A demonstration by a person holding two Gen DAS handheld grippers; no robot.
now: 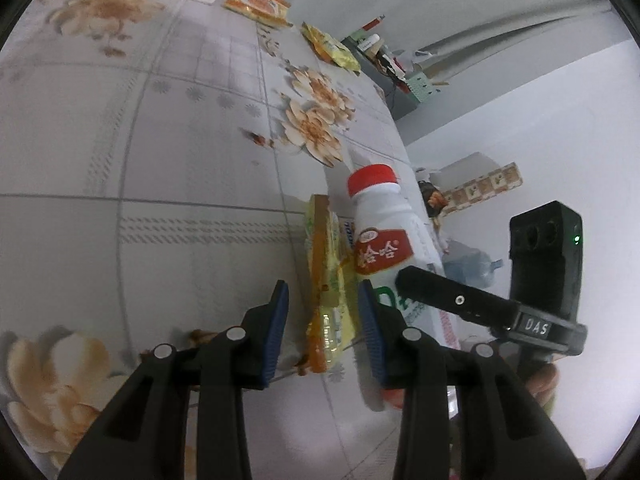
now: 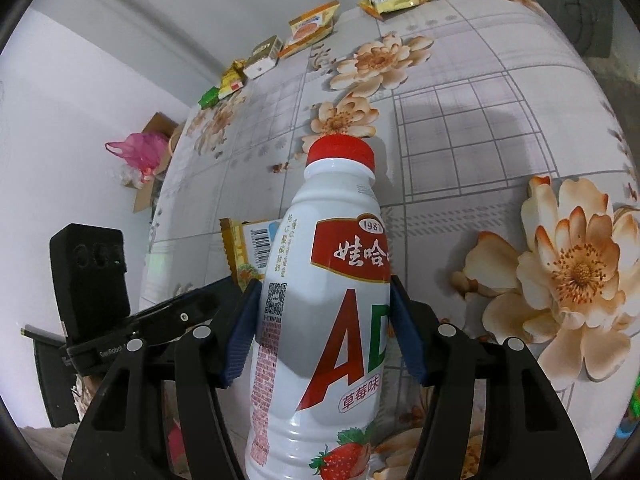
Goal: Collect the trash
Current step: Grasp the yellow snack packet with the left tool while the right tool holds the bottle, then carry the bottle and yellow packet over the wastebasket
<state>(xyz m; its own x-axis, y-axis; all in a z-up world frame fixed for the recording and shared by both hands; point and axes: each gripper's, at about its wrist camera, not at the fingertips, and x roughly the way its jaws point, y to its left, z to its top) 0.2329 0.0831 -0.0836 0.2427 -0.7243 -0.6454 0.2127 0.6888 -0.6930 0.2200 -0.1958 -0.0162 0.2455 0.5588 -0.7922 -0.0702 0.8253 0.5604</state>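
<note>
bottle (image 2: 320,300): white plastic, red cap on, red label w/ strawberry print; upright-ish, clamped mid-body btw blue pads of right hand-held gripper (image 2: 324,328)
wrapper (image 1: 326,292): yellow/orange snack pkt, barcode on back; stands on edge btw pads of left hand-held gripper (image 1: 322,324), just beside bottle
far wrappers (image 1: 256,2): yellow/orange pkts, white card, green pkt; row along far table (image 1: 160,160) edge, flat

Floral tablecloth-covered table (image 2: 460,92), snack wrappers (image 2: 310,28) along far edge, green packet (image 2: 209,97)
</note>
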